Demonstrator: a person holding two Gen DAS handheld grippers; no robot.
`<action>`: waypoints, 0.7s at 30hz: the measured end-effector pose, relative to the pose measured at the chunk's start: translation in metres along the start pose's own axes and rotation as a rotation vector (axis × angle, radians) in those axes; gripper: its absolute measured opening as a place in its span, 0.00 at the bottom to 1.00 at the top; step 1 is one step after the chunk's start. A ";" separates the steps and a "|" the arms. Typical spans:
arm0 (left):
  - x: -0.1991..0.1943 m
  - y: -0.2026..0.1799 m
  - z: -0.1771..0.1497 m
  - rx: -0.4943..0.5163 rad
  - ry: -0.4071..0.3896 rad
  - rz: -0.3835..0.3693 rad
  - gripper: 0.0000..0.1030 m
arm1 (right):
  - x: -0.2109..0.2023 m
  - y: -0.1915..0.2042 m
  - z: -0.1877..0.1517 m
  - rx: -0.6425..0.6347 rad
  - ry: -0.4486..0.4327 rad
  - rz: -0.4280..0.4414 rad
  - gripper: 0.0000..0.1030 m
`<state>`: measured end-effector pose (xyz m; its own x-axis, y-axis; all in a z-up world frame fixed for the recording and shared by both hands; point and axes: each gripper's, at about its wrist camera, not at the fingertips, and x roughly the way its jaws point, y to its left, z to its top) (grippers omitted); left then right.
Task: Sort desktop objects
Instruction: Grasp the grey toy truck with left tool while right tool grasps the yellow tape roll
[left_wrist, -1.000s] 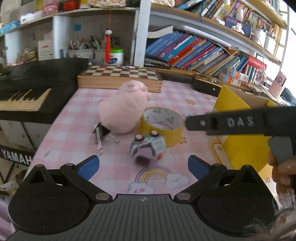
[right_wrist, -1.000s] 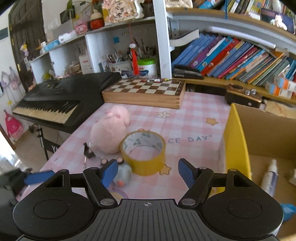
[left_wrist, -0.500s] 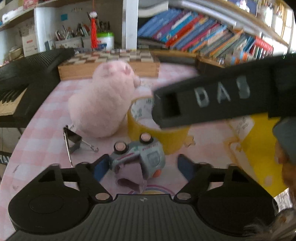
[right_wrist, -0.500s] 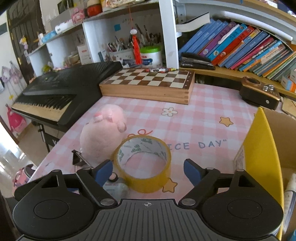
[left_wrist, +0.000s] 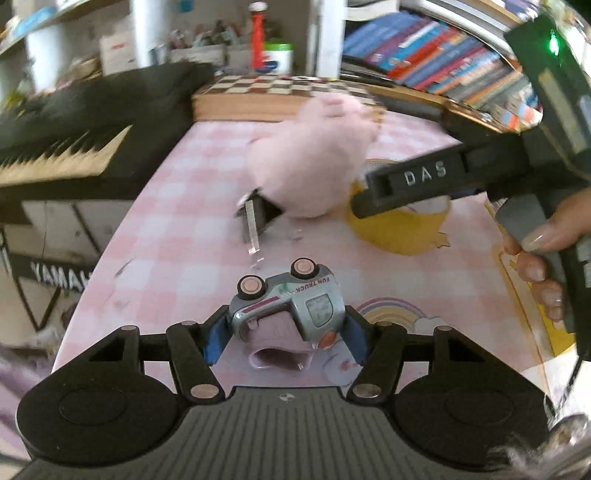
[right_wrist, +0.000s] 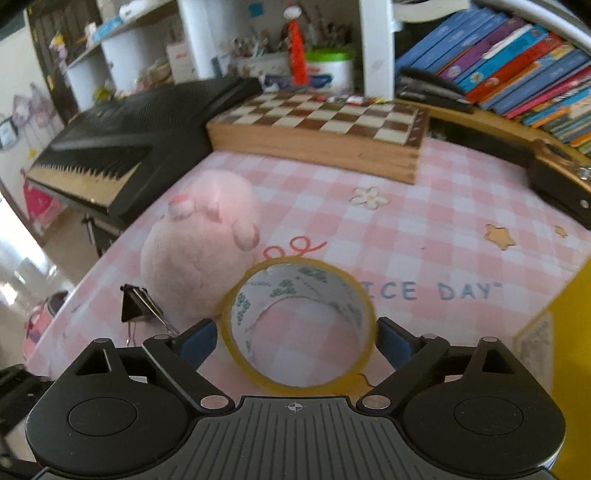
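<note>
The pink checked tablecloth (right_wrist: 424, 229) fills most of what I see, with the words "ICE DAY" printed on it. On its far edge, at about twelve o'clock, lies the wooden chessboard box (right_wrist: 325, 125). At ten o'clock stands the black keyboard (right_wrist: 122, 140), beside the table and not on it. Behind both, the shelf carries a row of coloured books (right_wrist: 517, 70) at two o'clock.

On the cloth, the pink plush toy (right_wrist: 199, 254) sits at about ten o'clock from my right claw (right_wrist: 295, 341). It is touching the yellow tape roll (right_wrist: 301, 325), which lies flat with its hole upward, directly at twelve o'clock and very near. My right claw has just been opening, and the roll is now between its two blue pads (right_wrist: 197, 341). The pads seem just beside the roll's wall; I see no pressing, so this claw is released.

A black binder clip (right_wrist: 135, 304) lies at nine o'clock from the roll, just beside the plush toy.

The smallest thing is the toy truck (left_wrist: 286, 304), lying on its side with its wheels turned away from me. My left claw (left_wrist: 284, 338) is clenched on it, the blue pads (left_wrist: 214, 339) pressing both its ends, after just closing.
</note>
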<state>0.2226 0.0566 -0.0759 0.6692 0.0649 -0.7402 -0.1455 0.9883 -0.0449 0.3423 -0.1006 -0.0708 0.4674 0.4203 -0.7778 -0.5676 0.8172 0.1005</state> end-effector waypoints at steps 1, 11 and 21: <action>-0.002 0.003 0.000 -0.013 0.000 0.001 0.58 | 0.004 0.000 0.001 -0.005 0.004 -0.003 0.92; -0.012 0.007 0.012 -0.026 -0.029 -0.058 0.58 | 0.005 0.007 0.001 -0.059 0.009 -0.032 0.85; -0.027 0.006 0.014 -0.001 -0.060 -0.144 0.58 | -0.062 0.013 -0.009 -0.012 -0.114 -0.058 0.85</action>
<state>0.2142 0.0632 -0.0472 0.7253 -0.0699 -0.6849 -0.0453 0.9878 -0.1488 0.3000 -0.1195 -0.0268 0.5730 0.4150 -0.7067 -0.5454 0.8368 0.0492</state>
